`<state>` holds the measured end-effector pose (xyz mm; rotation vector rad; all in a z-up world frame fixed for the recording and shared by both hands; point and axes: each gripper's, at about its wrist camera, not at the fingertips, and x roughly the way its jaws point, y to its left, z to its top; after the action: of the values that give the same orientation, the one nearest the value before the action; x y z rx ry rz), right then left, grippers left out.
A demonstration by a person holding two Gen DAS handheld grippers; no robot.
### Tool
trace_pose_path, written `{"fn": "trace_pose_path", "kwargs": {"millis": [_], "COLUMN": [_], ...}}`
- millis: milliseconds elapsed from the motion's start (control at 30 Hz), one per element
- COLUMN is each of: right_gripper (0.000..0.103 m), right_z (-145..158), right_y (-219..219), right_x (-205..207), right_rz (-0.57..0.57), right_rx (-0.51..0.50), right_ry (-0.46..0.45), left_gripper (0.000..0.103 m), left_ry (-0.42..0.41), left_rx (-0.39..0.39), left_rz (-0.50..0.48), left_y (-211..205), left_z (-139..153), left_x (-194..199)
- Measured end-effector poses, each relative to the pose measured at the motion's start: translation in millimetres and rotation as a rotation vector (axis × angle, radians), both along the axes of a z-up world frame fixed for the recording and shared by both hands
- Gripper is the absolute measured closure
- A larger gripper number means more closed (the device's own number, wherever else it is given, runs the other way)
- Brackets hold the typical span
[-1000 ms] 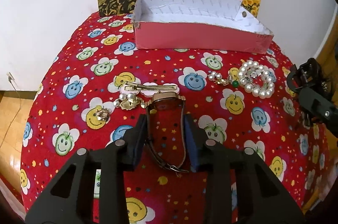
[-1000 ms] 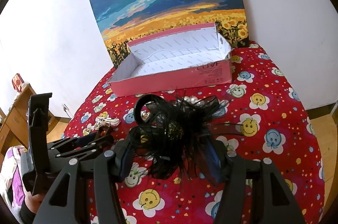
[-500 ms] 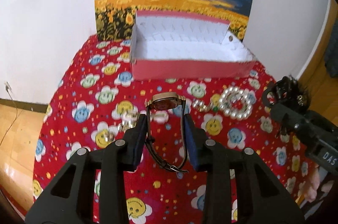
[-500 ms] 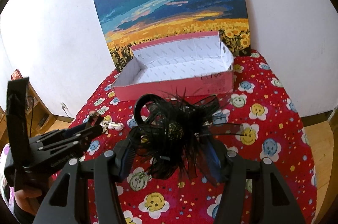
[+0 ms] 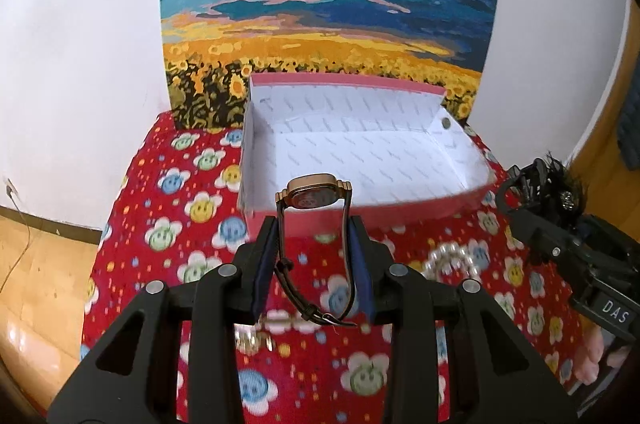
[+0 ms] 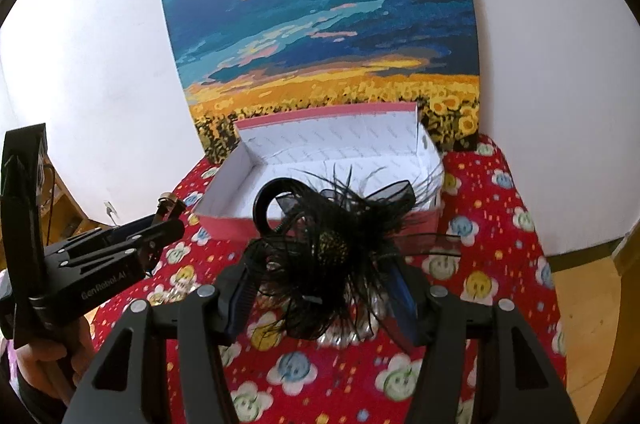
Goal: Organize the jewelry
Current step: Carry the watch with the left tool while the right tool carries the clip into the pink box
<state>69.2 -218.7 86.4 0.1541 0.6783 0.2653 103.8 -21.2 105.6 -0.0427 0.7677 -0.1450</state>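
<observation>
Above the near edge of the red flower-print surface (image 5: 132, 224), I hold two sets of fingers, each carrying one piece of jewelry toward an open pink box (image 5: 360, 212) that sits at the far edge, against a sunflower painting (image 5: 328, 4) on the white wall. My left fingers (image 5: 316, 264) are narrowly parted and clamped on the dark strap of a gold-cased wristwatch (image 5: 314, 192), whose face stands up beyond the tips, just over the box's near wall. My right fingers (image 6: 324, 288) stand wider and pinch a black feathered hair ornament (image 6: 328, 244) with a curled black loop and a gold beaded center; it hangs in front of the box's near wall, not yet over the white lining. A pearl bracelet (image 5: 452, 262) lies on the cloth near the box's right front corner, and small gold pieces (image 5: 256, 338) lie under my left fingers; both wait their turn. To do this step well, I judge I should carry each piece clearly past the box's near wall, lower it close to the lining, and only then let go, so the watch does not topple and the feathers do not snag on the rim. I should keep both sets of fingers apart over the box.
</observation>
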Motion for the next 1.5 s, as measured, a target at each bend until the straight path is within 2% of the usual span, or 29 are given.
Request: {"fn": "trace_pose_path", "kwargs": {"millis": [300, 633, 1000, 1500], "right_gripper": [0.042, 0.042, 0.042, 0.042], "right_z": [-4, -20, -38, -53], "right_y": [-5, -11, -12, -9], "right_x": [52, 99, 126, 134], "right_rz": [-0.023, -0.058, -0.074, -0.068], "right_rx": [-0.041, -0.071, -0.089, -0.106], "right_ry": [0.014, 0.049, 0.081, 0.106], "left_gripper": [0.071, 0.071, 0.071, 0.071], "left_ry": [0.029, 0.095, 0.153, 0.173], "left_rx": [0.017, 0.006, 0.008, 0.004], "left_rz": [0.002, 0.001, 0.004, 0.0], "left_y": [-13, -25, -23, -26], "left_z": [-10, -41, -67, -75], "left_x": [62, 113, 135, 142]}}
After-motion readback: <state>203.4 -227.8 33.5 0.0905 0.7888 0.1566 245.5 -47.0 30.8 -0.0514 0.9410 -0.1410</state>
